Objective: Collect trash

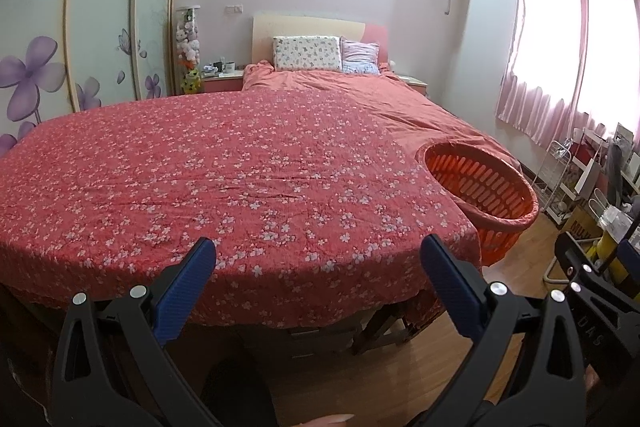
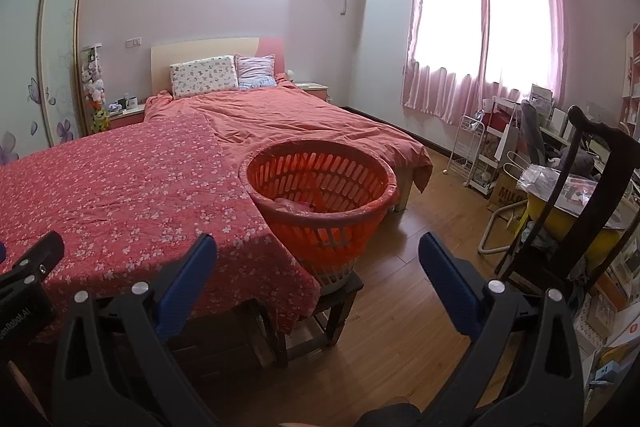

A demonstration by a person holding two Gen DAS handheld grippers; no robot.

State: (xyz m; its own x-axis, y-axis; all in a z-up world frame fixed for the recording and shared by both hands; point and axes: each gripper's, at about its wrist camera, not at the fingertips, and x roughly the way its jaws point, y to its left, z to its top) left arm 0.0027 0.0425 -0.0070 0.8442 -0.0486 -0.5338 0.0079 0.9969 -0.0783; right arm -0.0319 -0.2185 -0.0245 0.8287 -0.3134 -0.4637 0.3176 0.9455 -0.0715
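1. Left tongs (image 1: 318, 263): two black moulded plastic arms with silver rivets and ribbed blue pads; spread wide, nothing between them. They hang over the near edge of the cloth-covered surface.

2. Right tongs (image 2: 318, 261): same build, black arms, blue textured pads; likewise spread apart and empty, held above the wooden floor (image 2: 400, 291) at the corner of the cloth. Part of them shows at the right edge of the left wrist view.

3. Basket (image 2: 320, 199): round, orange plastic, slotted walls with upright oval cut-outs, thick rolled rim. Directly ahead of the right tongs, ahead and to the right of the left tongs. It rests on a dark wooden stool (image 2: 324, 311), touching the edge of the cloth. Some pale pink crumpled matter lies in its bottom; what it is cannot be told.

4. Floral cloth (image 1: 224, 179): red cotton-like fabric printed with small white blossoms, lightly creased, draped over the near surface ahead of the left tongs and hanging over its edge.

5. Bed (image 2: 304, 123): beyond the cloth, plain coral quilt, rumpled into soft folds; cream headboard; one patterned white pillow (image 2: 204, 75) and one pink striped pillow (image 2: 256, 69).

6. Wardrobe (image 1: 104, 27): far left of the left tongs, glossy sliding panels with purple flower motifs.

7. Curtains (image 2: 480, 27): far right, thin pink satin, backlit by the window.

8. Dark wooden chair (image 2: 592, 195): right of the right tongs, curved back, beside cluttered shelving.
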